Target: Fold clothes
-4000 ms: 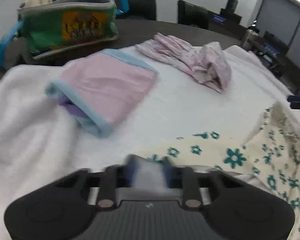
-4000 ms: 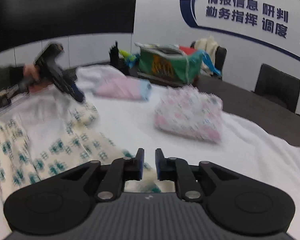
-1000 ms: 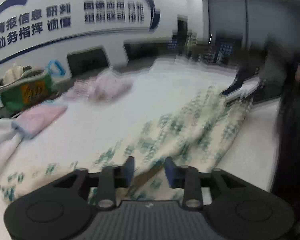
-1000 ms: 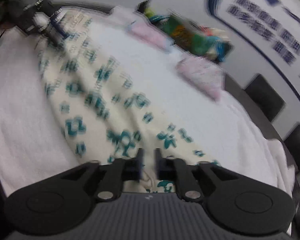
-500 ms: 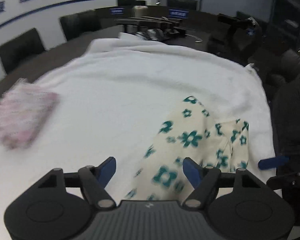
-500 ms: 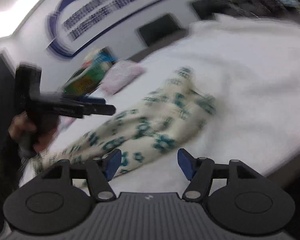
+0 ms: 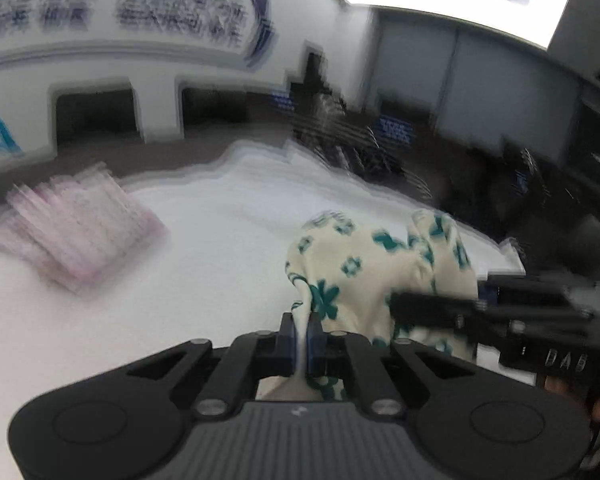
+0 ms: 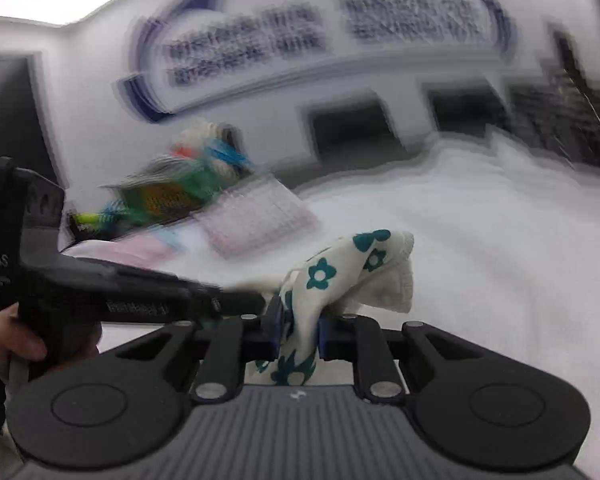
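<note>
Both pairs of fingers are pinched on the cream floral garment: the left gripper nips a thin edge, the right gripper a thicker bunch, the cloth draping just ahead of the tips. Beyond it lie the white blanket and the pink folded garment. That thin edge could slip free, judging by how little cloth the left fingers hold.
</note>
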Tool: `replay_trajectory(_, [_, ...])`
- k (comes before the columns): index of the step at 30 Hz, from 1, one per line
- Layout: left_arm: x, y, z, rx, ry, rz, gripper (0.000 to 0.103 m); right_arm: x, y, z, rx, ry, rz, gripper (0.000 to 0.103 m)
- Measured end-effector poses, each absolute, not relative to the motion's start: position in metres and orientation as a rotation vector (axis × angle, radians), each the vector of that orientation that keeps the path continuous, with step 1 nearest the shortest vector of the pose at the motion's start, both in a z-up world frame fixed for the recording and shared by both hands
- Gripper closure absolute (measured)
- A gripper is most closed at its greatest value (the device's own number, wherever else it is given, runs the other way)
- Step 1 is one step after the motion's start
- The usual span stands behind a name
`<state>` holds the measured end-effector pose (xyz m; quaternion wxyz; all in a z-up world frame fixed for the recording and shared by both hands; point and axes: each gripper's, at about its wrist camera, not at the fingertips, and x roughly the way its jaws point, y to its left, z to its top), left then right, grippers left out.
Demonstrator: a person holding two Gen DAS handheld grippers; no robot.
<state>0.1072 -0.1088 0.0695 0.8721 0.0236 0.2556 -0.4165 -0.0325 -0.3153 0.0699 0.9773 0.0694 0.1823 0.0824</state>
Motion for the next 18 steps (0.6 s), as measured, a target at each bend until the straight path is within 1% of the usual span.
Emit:
replay_trajectory(1, [0.105, -0.09, 0.081, 0.0, 0.49, -0.826, 0.099, -0.025, -0.305, 0.086, 0.083, 0.33, 0.208, 0.087])
replay_trajectory(4, [0.114, -0.047, 0.104, -0.09, 0.437, -0.665, 0.099, 0.015, -0.278, 0.126, -0.041, 0.286, 0.294, 0.088])
replay_trajectory(6, [0.13, -0.026, 0.109, -0.116, 0.449, -0.516, 0.096, 0.062, -0.263, 0.14, -0.069, 0.326, 0.32, 0.088])
replay_trajectory(8, [0.149, -0.01, 0.107, -0.152, 0.491, -0.359, 0.075, 0.116, -0.246, 0.141, -0.108, 0.395, 0.327, 0.088])
replay_trajectory(10, [0.151, 0.007, 0.102, -0.162, 0.54, -0.325, 0.074, 0.161, -0.229, 0.126, -0.174, 0.492, 0.272, 0.087])
replay_trajectory(12, [0.126, 0.035, 0.097, -0.167, 0.565, -0.338, 0.065, 0.185, -0.219, 0.104, -0.232, 0.578, 0.218, 0.082])
replay_trajectory(13, [0.113, 0.048, 0.095, -0.169, 0.578, -0.345, 0.055, 0.196, -0.213, 0.093, -0.261, 0.62, 0.19, 0.08])
replay_trajectory(14, [0.094, 0.066, 0.091, -0.176, 0.56, -0.32, 0.039, 0.2, -0.211, 0.085, -0.276, 0.638, 0.176, 0.072])
replay_trajectory(15, [0.075, 0.083, 0.086, -0.183, 0.54, -0.293, 0.03, 0.185, -0.213, 0.084, -0.264, 0.604, 0.189, 0.063])
replay_trajectory(16, [0.056, 0.099, 0.08, -0.184, 0.514, -0.266, 0.02, 0.167, -0.215, 0.084, -0.248, 0.563, 0.201, 0.045])
replay_trajectory(17, [0.044, 0.111, 0.074, -0.177, 0.508, -0.244, 0.019, 0.144, -0.219, 0.086, -0.226, 0.517, 0.206, 0.036])
replay_trajectory(18, [0.037, 0.121, 0.066, -0.179, 0.519, -0.227, 0.019, 0.123, -0.222, 0.087, -0.2, 0.49, 0.209, 0.033])
